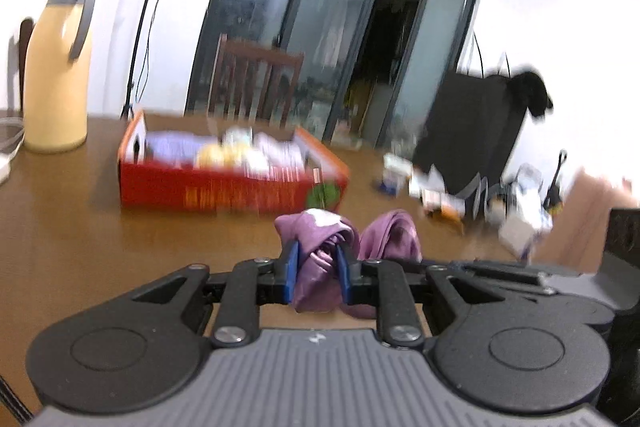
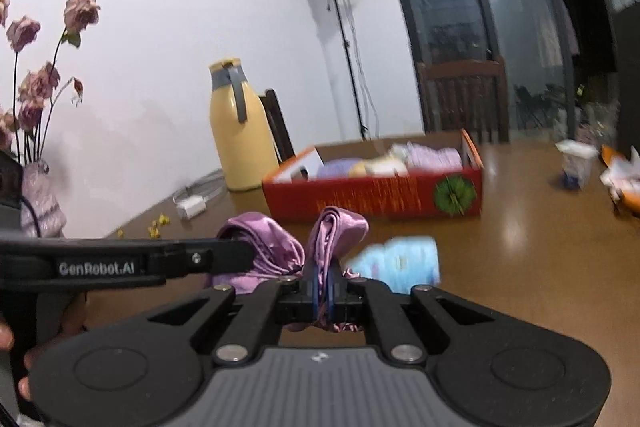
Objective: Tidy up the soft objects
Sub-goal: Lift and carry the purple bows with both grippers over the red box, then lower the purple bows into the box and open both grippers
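A shiny purple cloth (image 1: pixel 320 251) is bunched between both grippers, above the brown table (image 1: pixel 80 227). My left gripper (image 1: pixel 318 267) is shut on one end of it. My right gripper (image 2: pixel 324 287) is shut on the other end (image 2: pixel 336 231), and the left gripper's arm (image 2: pixel 160 261) reaches in from the left holding its bunch (image 2: pixel 272 251). A red cardboard box (image 1: pixel 224 187) holding several folded soft items stands behind the cloth; it also shows in the right wrist view (image 2: pixel 372 195). A light blue soft pack (image 2: pixel 396 263) lies on the table right of my right gripper.
A yellow thermos jug (image 2: pixel 240 131) stands at the table's far left by the wall, with a white charger (image 2: pixel 192 207) and a vase of dried roses (image 2: pixel 36 195) nearby. Small packets (image 2: pixel 576 163) lie at the far right. A wooden chair (image 1: pixel 256 83) stands behind the table.
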The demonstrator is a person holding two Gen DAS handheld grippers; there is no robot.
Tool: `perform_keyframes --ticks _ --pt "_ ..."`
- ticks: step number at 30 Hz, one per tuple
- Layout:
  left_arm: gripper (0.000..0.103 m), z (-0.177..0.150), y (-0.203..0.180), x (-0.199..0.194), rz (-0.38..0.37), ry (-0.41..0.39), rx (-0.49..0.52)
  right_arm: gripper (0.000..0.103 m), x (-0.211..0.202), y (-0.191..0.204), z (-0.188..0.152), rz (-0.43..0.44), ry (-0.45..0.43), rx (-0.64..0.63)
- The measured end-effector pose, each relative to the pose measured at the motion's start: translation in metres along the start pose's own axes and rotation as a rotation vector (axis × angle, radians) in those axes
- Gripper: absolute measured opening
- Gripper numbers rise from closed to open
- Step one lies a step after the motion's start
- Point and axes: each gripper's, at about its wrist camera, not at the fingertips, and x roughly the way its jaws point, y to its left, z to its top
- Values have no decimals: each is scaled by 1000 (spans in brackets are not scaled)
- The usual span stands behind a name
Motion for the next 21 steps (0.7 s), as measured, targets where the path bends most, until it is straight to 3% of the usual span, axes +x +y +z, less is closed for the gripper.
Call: perform_keyframes --ticks 5,10,14,16,19,21 --pt "20 88 43 49 7 -97 10 4 69 -8 87 39 -27 -83" --pt "20 153 101 125 95 -77 -54 4 186 -29 159 16 15 -80" --pt "20 159 138 183 180 -11 -45 5 270 -46 173 44 116 -10" --pt "20 151 155 202 237 34 -56 7 312 -55 171 70 211 38" --pt "26 133 172 214 252 68 -63 14 348 -57 158 50 254 40" --pt "28 124 174 213 254 82 -50 44 357 -57 149 17 263 28"
